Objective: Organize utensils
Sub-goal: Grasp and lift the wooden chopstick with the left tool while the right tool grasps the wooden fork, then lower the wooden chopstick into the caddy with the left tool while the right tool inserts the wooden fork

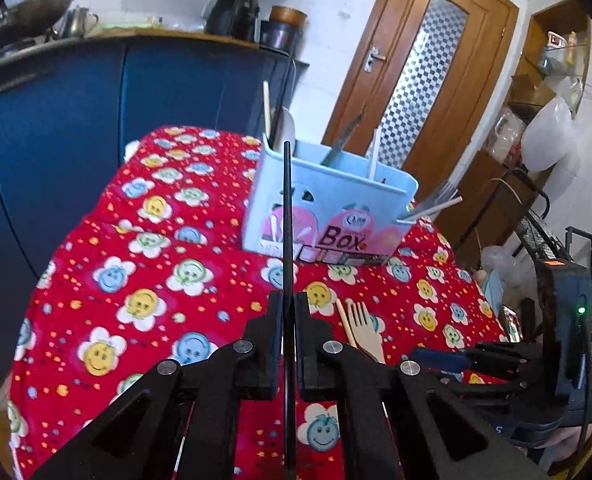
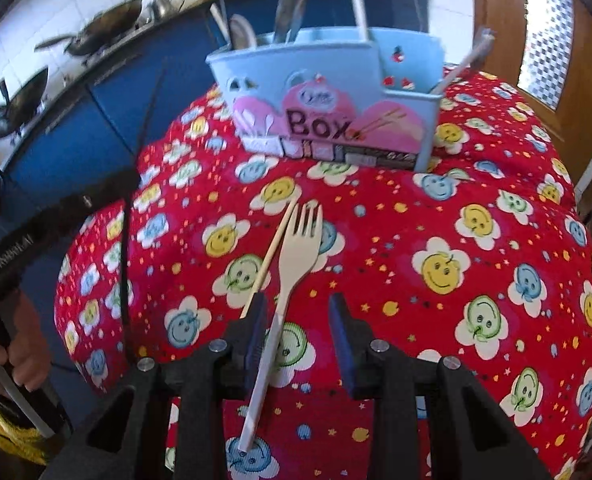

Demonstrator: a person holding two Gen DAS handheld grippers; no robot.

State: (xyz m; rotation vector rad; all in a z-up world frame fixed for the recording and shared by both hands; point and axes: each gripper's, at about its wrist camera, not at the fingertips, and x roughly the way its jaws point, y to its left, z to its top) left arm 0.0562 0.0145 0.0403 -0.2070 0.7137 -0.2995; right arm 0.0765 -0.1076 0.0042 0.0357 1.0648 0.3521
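Your left gripper (image 1: 289,316) has its two black fingers pressed together on a thin black chopstick (image 1: 287,216), which runs straight up between them and points toward the far side of the table. Its tip lines up with the near left corner of the pale blue plastic utensil caddy with a pink "Box" label (image 1: 327,204); whether the tip touches the caddy, you cannot tell from these views.

The caddy stands upright on the far part of the red tablecloth printed with smiling flowers (image 1: 144,280). It already holds several utensils standing in its compartments, among them a white spoon (image 1: 286,128) at its far left corner and metal forks (image 1: 439,196) leaning out at its right end.

Your right gripper (image 2: 297,308) hovers low over the near part of the cloth with its jaws spread wide and nothing held. Between its blue-padded fingers lies a cream wooden fork (image 2: 292,272), tines pointing toward the caddy, handle running back under the gripper. Just left of the fork, touching it near the tines, lies a light wooden chopstick (image 2: 270,256).
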